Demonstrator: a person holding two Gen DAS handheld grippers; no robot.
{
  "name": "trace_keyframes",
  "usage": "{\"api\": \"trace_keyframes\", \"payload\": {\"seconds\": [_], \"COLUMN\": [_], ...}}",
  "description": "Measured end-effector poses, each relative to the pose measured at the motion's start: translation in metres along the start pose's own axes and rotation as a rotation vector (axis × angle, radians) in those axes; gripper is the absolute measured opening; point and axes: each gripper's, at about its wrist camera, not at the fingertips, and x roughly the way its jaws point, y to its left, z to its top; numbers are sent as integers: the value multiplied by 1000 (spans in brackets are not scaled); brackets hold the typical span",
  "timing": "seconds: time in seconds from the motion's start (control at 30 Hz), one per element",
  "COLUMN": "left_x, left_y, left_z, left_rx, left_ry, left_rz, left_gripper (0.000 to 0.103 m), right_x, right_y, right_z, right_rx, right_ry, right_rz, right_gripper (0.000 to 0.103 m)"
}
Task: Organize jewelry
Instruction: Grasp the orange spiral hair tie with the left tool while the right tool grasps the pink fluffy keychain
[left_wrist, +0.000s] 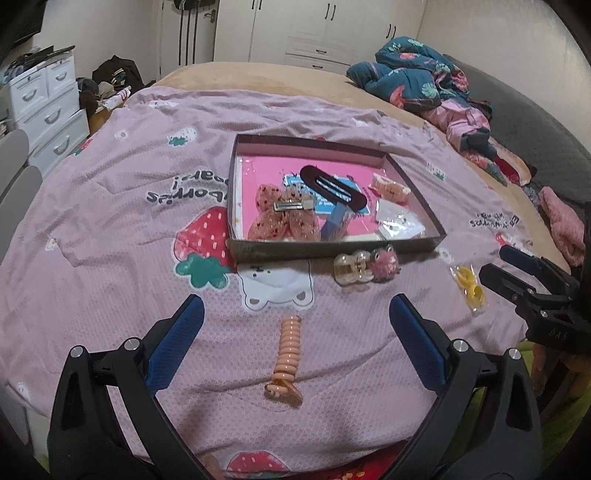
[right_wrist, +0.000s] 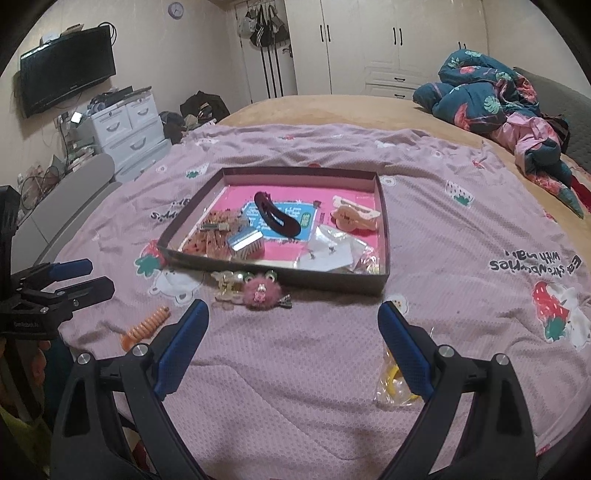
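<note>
Sorting hair accessories and small jewelry into a shallow box (left_wrist: 332, 246) on a bed spread with a pink strawberry-print blanket (left_wrist: 110, 258) looks partly done; the box already holds a dark oval hair clip (left_wrist: 332, 188), a reddish bow clip (left_wrist: 282, 218), a peach claw clip (left_wrist: 390, 189), a blue comb-like piece (left_wrist: 334, 221) and clear packets of small items (left_wrist: 399, 225); four things are left on the blanket outside it.

Two of these lie touching each other just in front of the box's near wall: a clear claw clip (left_wrist: 352, 267) and a fluffy pink frog clip (left_wrist: 385, 264); nearer the cameras, a peach coiled hair tie (left_wrist: 287, 360) lies between the fingers of the left gripper (left_wrist: 295, 345), which hovers above it spread wide and holding nothing.

A clear packet of yellow rings (right_wrist: 393, 382) lies just beside the right-hand finger of the right gripper (right_wrist: 293, 345), partly hidden behind that finger; this gripper is also spread wide and empty, with bare blanket between its fingers; the frog clip is ahead of it, near the box.
</note>
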Motion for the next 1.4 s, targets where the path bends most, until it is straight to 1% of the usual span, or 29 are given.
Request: {"api": "trace_keyframes", "payload": {"seconds": [0.1, 0.33, 0.53, 0.67, 0.73, 0.77, 0.8, 0.83, 0.9, 0.93, 1.0, 1.1, 1.13, 1.2, 1.23, 1.3, 1.33, 1.4], "left_x": [5, 19, 35, 42, 46, 48, 50, 52, 56, 57, 61, 66, 66, 67, 67, 67, 66, 66], "left_y": [0, 5, 8, 10, 11, 10, 10, 10, 7, 6, 2, -1, -1, -1, -2, -2, -2, -2], "left_z": [-6, -19, -31, -37, -41, -42, -43, -44, -46, -47, -49, -51, -51, -51, -51, -51, -51, -50], "left_rx": [12, 4, -2, 2, 2, 3, 6, 9, 15, 19, 33, 52, 56, 58, 58, 63, 62, 60], "left_ry": [18, 61, 115, 140, 158, 165, 172, 179, 191, 196, 203, 210, 211, 211, 209, 205, 204, 203], "left_rz": [-6, -16, -36, -41, -45, -48, -50, -53, -66, -69, -72, -65, -62, -62, -63, -66, -68, -73], "left_gripper": [94, 93, 83, 70, 62, 55, 51, 49, 42, 40, 31, 22, 20, 20, 20, 18, 18, 18], "right_x": [6, 24, 40, 51, 56, 60, 63, 66, 71, 73, 79, 88, 91, 98, 102, 111, 115, 120], "right_y": [-1, -4, -3, 1, 4, 6, 7, 8, 10, 10, 12, 15, 16, 19, 20, 21, 22, 23], "right_z": [-3, -7, -9, -9, -9, -9, -9, -9, -9, -9, -8, -5, -4, -1, 0, 3, 4, 6], "right_rx": [2, 7, -5, -23, -35, -43, -49, -56, -70, -75, -86, -100, -103, -115, -117, -119, -120, -121], "right_ry": [17, 50, 78, 89, 93, 96, 99, 101, 103, 105, 106, 109, 109, 117, 120, 134, 140, 146], "right_rz": [-1, 2, 3, 10, 11, 15, 16, 16, 16, 15, 19, 26, 31, 38, 42, 46, 49, 60], "right_gripper": [92, 92, 92, 92, 92, 92, 92, 92, 92, 92, 92, 91, 90, 83, 82, 73, 71, 63]}}
